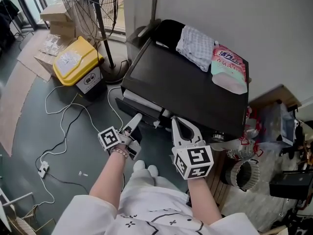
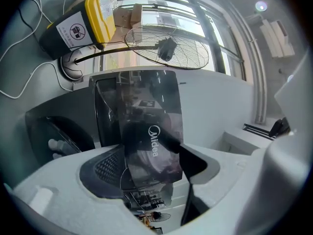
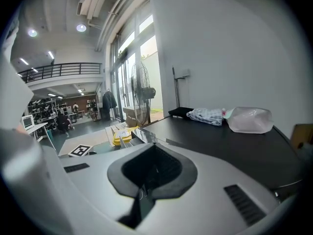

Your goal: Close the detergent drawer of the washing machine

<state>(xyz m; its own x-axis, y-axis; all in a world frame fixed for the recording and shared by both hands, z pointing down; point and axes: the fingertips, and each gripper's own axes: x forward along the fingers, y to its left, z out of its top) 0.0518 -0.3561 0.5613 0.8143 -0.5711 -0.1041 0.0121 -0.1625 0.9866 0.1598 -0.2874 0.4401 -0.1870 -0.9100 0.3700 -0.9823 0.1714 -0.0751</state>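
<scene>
The washing machine [image 1: 186, 89] has a flat black top, and its detergent drawer [image 1: 139, 105] sticks out from the front at the left. My left gripper [image 1: 134, 122] is at the drawer's outer end. In the left gripper view the glossy black drawer front [image 2: 151, 131] with a white logo sits between the two pads, and my left gripper [image 2: 156, 177] is shut on it. My right gripper [image 1: 178, 124] hovers by the machine's front edge, right of the drawer. In its own view the right gripper [image 3: 145, 180] is shut with nothing held, above the black top [image 3: 234, 148].
A checked cloth [image 1: 195, 45] and a pink detergent pouch [image 1: 229, 67] lie on the machine's top. A yellow bin [image 1: 78, 62], a standing fan's pole [image 1: 105, 33] and white cables [image 1: 63, 131] are on the floor at left. Cluttered shelves [image 1: 274, 131] stand at right.
</scene>
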